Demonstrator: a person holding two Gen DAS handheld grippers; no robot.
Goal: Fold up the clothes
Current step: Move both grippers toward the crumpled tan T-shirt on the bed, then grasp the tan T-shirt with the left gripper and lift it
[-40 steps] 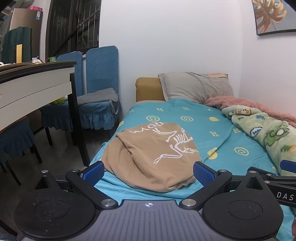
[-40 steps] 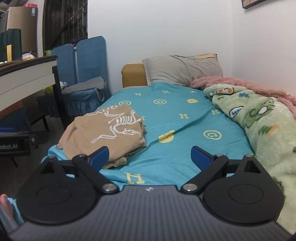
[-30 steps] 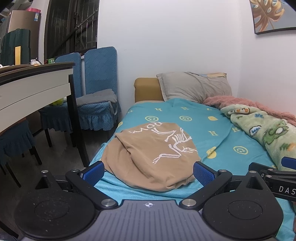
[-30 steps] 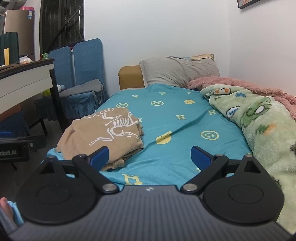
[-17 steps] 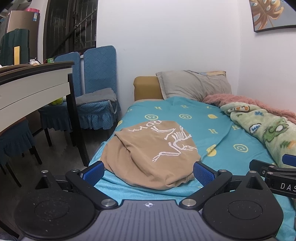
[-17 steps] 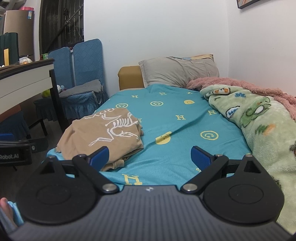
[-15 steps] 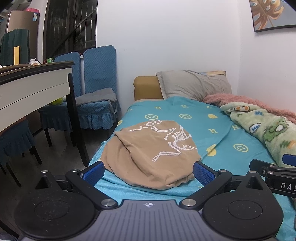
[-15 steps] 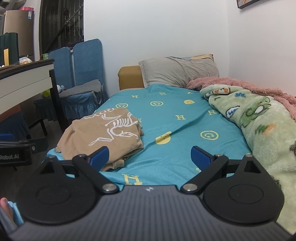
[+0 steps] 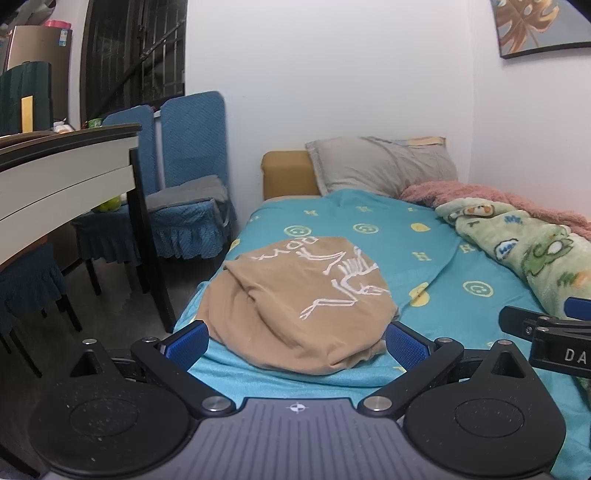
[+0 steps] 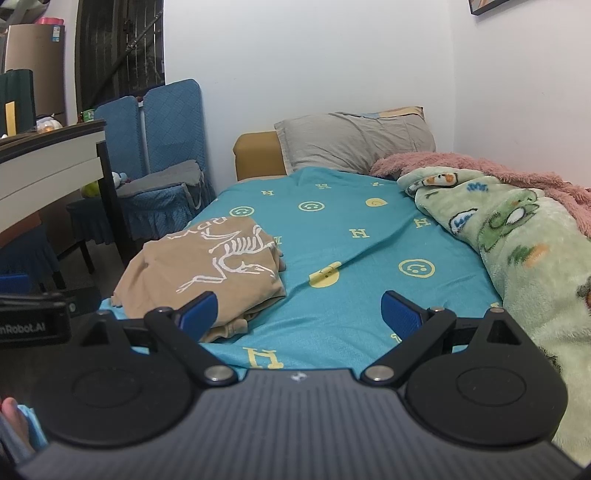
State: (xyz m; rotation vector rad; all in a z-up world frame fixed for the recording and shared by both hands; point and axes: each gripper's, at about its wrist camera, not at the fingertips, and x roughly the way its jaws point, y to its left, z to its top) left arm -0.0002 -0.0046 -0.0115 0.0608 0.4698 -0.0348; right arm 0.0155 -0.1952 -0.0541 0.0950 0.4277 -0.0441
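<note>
Tan shirt (image 9: 295, 295) lies in a loose heap at the near left corner of the bed (image 9: 436, 258), likely dumped there within reach, not yet folded. Left tool (image 9: 295, 341) is released, level, aimed straight at the heap, just short of it. Right tool (image 10: 300, 314) is also spread wide and empty, hovering over bare sheet beside the shirt.

Wall picture (image 9: 535, 26) cropped – (print (image 9: 347, 280) unreadable).
</note>
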